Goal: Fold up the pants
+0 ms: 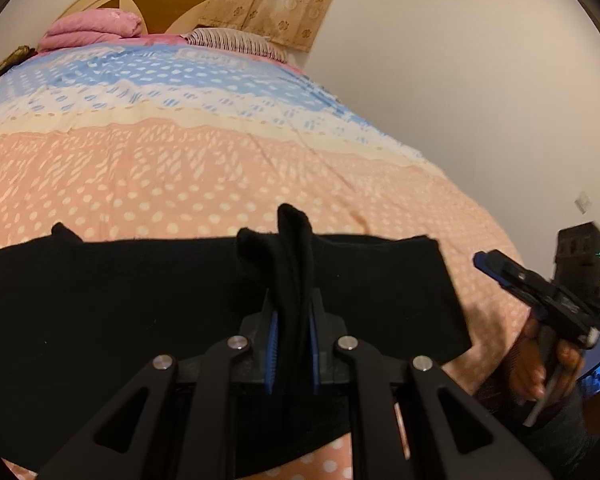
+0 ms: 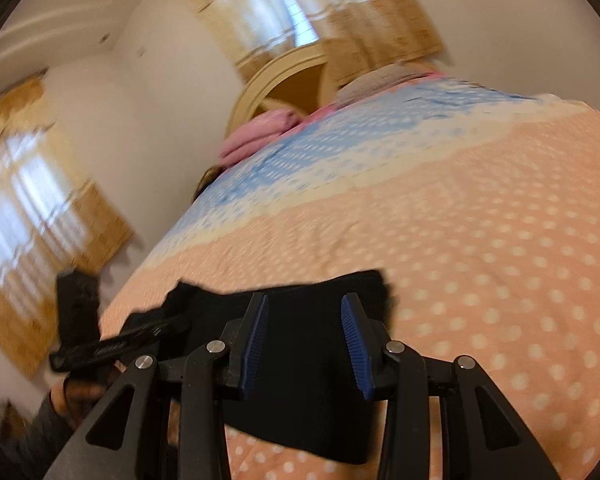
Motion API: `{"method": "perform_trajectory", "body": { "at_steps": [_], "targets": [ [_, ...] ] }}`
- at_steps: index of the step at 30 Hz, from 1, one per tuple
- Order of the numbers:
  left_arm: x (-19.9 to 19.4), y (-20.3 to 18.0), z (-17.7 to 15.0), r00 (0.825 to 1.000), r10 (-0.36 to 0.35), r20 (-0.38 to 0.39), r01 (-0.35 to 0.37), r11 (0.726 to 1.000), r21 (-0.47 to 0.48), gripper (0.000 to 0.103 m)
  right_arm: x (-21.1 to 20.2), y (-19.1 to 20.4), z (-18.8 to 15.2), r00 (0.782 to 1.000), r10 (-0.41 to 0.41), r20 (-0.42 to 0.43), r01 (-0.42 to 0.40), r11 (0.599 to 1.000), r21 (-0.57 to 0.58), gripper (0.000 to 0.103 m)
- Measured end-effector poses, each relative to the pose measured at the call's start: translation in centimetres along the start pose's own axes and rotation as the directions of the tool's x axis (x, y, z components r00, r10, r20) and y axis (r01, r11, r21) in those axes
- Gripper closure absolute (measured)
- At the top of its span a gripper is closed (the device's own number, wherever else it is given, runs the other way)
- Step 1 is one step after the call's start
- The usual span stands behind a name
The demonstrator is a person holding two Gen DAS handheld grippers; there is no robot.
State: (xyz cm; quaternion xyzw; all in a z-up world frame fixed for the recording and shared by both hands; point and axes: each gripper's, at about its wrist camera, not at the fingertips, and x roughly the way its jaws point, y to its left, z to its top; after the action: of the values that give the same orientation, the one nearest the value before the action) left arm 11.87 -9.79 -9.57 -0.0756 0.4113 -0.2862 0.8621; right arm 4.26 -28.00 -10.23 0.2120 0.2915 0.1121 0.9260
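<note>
The black pants point(image 1: 120, 312) lie folded flat on the bed near its front edge, and show in the right wrist view point(image 2: 304, 360) too. My left gripper point(image 1: 293, 312) is shut on a bunched ridge of the pants' cloth, which sticks up between its blue pads. My right gripper point(image 2: 305, 312) is open and empty, held just above the right end of the pants. It also shows at the right of the left wrist view point(image 1: 500, 268), off the pants' right edge. The left gripper shows at the left of the right wrist view point(image 2: 116, 344).
The bed has a peach dotted and blue cover point(image 1: 180, 152). Pink folded bedding point(image 1: 92, 32) and a striped pillow point(image 1: 236, 42) lie by the headboard point(image 1: 140, 0). A bare wall point(image 1: 480, 80) stands at the right. Curtained windows point(image 2: 28, 200) are at the left.
</note>
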Motion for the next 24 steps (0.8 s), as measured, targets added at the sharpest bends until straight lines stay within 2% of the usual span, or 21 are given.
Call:
{"method": "perform_trajectory", "body": {
  "at_steps": [2, 5, 9, 12, 13, 14, 16, 19, 21, 22, 24],
  "targets": [
    [0.9, 0.0, -0.4, 0.999, 0.03, -0.01, -0.03, 0.999, 0.015, 0.089, 1.2, 0.2, -0.6, 0.999, 0.002, -0.052, -0.003, 1.0, -0.012, 0.063],
    [1.4, 0.9, -0.8, 0.999, 0.047, -0.023, -0.047, 0.999, 0.002, 0.087, 3.2, -0.7, -1.5, 0.989, -0.045, -0.14, 0.044, 0.999, -0.009, 0.063],
    [1.1, 1.2, -1.2, 0.997, 0.071, 0.002, -0.071, 0.997, 0.024, 0.081, 3.7, -0.6, -2.1, 0.987, -0.056, -0.148, 0.05, 0.998, -0.042, 0.063],
    [0.3, 1.4, -1.3, 0.994, 0.104, 0.026, -0.105, 0.994, 0.041, 0.065, 3.3, -0.2, -2.1, 0.989, -0.061, -0.133, 0.052, 0.997, -0.065, 0.062],
    [-0.1, 1.5, -1.3, 0.992, 0.121, 0.035, -0.122, 0.991, 0.05, 0.056, 3.2, 0.0, -2.1, 0.99, -0.067, -0.124, 0.058, 0.995, -0.075, 0.062],
    [-0.6, 1.8, -1.4, 0.989, 0.141, 0.048, -0.143, 0.988, 0.06, 0.048, 3.0, 0.3, -2.0, 0.991, -0.075, -0.111, 0.066, 0.994, -0.084, 0.062],
    [-1.8, 2.7, -1.6, 0.979, 0.186, 0.077, -0.192, 0.979, 0.074, 0.045, 2.6, 0.9, -2.1, 0.992, -0.079, -0.094, 0.069, 0.992, -0.105, 0.062],
    [-3.5, 4.9, -2.1, 0.97, 0.228, 0.088, -0.234, 0.971, 0.058, 0.045, 2.3, 2.8, -1.9, 0.994, -0.075, -0.077, 0.063, 0.987, -0.149, 0.06],
    [-4.9, 6.6, -2.6, 0.962, 0.256, 0.095, -0.262, 0.964, 0.052, 0.045, 2.7, 4.7, -1.7, 0.996, -0.04, -0.082, 0.025, 0.984, -0.176, 0.054],
    [-5.4, 7.4, -2.7, 0.955, 0.28, 0.096, -0.286, 0.957, 0.052, 0.045, 3.0, 5.7, -1.7, 0.996, -0.025, -0.085, 0.009, 0.982, -0.188, 0.05],
    [-6.7, 9.3, -2.8, 0.937, 0.334, 0.102, -0.34, 0.94, 0.041, 0.044, 4.3, 8.1, -2.0, 0.994, -0.002, -0.11, -0.024, 0.972, -0.233, 0.048]
  ]
}}
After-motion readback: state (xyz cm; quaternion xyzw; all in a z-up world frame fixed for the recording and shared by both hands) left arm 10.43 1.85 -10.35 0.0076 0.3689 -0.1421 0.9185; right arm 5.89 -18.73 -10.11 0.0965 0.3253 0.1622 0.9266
